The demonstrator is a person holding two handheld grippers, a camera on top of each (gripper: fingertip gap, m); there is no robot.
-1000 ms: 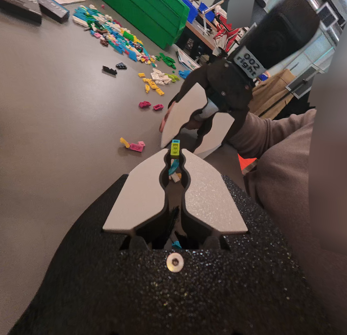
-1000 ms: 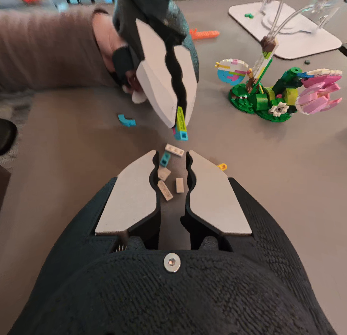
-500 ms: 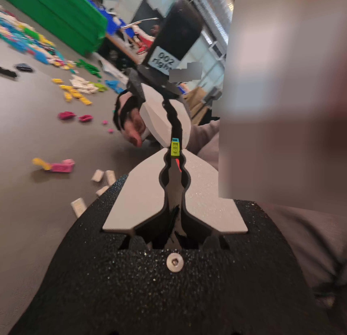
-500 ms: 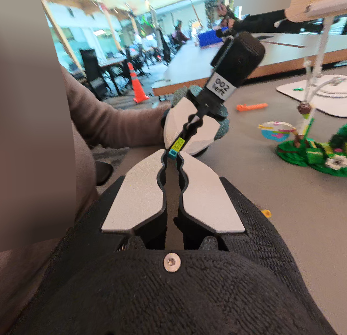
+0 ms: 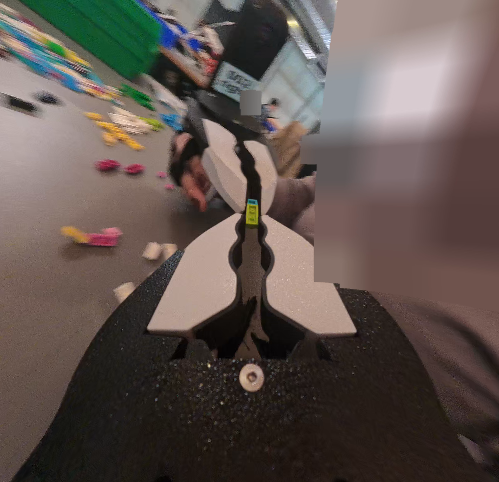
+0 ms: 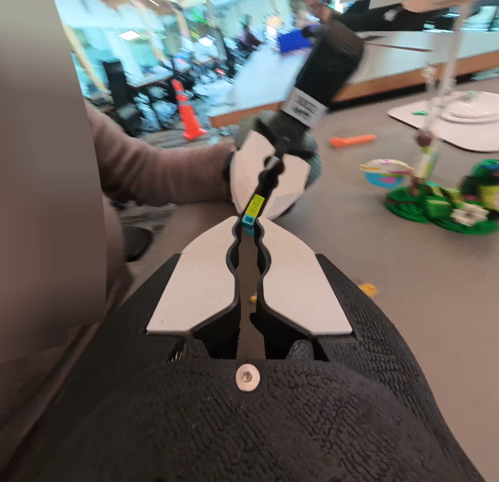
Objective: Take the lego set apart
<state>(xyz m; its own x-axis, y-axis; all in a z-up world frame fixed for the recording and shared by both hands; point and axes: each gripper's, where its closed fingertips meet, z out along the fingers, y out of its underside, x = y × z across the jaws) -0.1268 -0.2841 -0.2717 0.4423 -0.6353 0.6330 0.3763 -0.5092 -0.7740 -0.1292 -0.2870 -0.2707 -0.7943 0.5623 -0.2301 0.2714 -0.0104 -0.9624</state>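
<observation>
Right, both grippers meet tip to tip above the grey table (image 6: 364, 252), sharing one tiny lego stack. Left gripper (image 5: 251, 220) has its fingers pinched onto the lime brick (image 5: 251, 215), which sits right at its fingertips. Straight ahead of it the right gripper (image 6: 248, 224) comes in nose-on, clamped on the teal brick (image 6: 248, 221) stuck to the lime one's far end. So the two bricks are joined, one end in each gripper, held off the surface.

Off to the right gripper's right side, well apart, stands the green lego flower model (image 6: 448, 209), blurred. Beyond it lies an orange piece (image 6: 352, 140) on the table. To the left gripper's left, near its body, a few white bricks (image 5: 159, 250) lie loose, and farther out a pink-and-yellow piece (image 5: 91, 236). Far ahead-left, a scatter of coloured bricks (image 5: 118, 131) and a green bin (image 5: 94, 23), all smeared by motion blur.
</observation>
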